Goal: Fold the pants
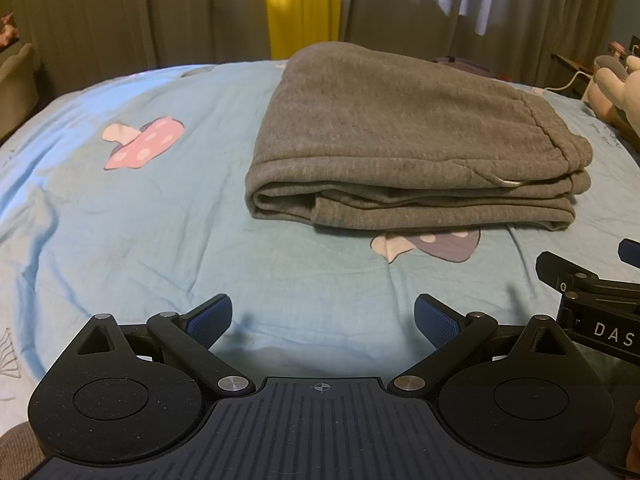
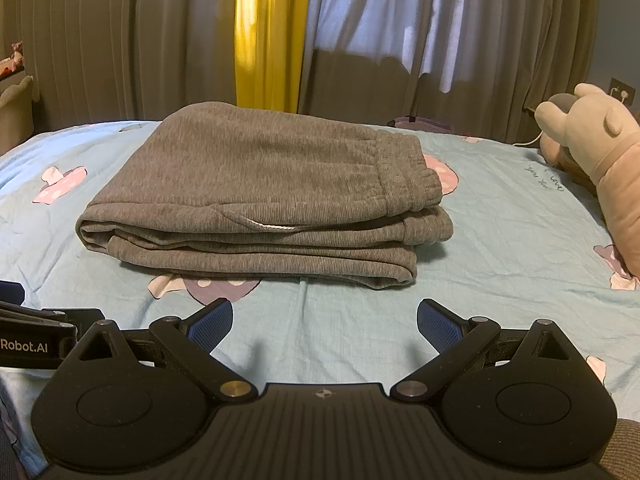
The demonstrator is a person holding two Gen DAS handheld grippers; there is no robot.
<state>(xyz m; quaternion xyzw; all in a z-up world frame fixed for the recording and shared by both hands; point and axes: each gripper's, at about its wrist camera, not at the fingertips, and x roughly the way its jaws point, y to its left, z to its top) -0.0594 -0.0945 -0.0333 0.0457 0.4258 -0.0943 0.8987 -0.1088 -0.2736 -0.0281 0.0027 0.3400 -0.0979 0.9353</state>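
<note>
Grey sweatpants [image 1: 400, 140] lie folded into a thick rectangular stack on the light blue bedsheet [image 1: 140, 220], with the elastic waistband on the right side and a bit of white pocket lining showing at the front. In the right wrist view the same grey sweatpants [image 2: 260, 200] sit straight ahead. My left gripper [image 1: 323, 320] hovers over the sheet in front of the stack, open, holding nothing. My right gripper [image 2: 325, 322] is likewise open and empty, short of the stack's front edge. Part of the right gripper [image 1: 592, 300] shows at the right edge of the left wrist view.
The sheet carries pink and purple mushroom prints [image 1: 144, 144]. A beige plush toy [image 2: 600, 152] lies at the bed's right side. Grey and yellow curtains [image 2: 264, 40] hang behind the bed. A white cable [image 1: 568, 80] runs at the far right.
</note>
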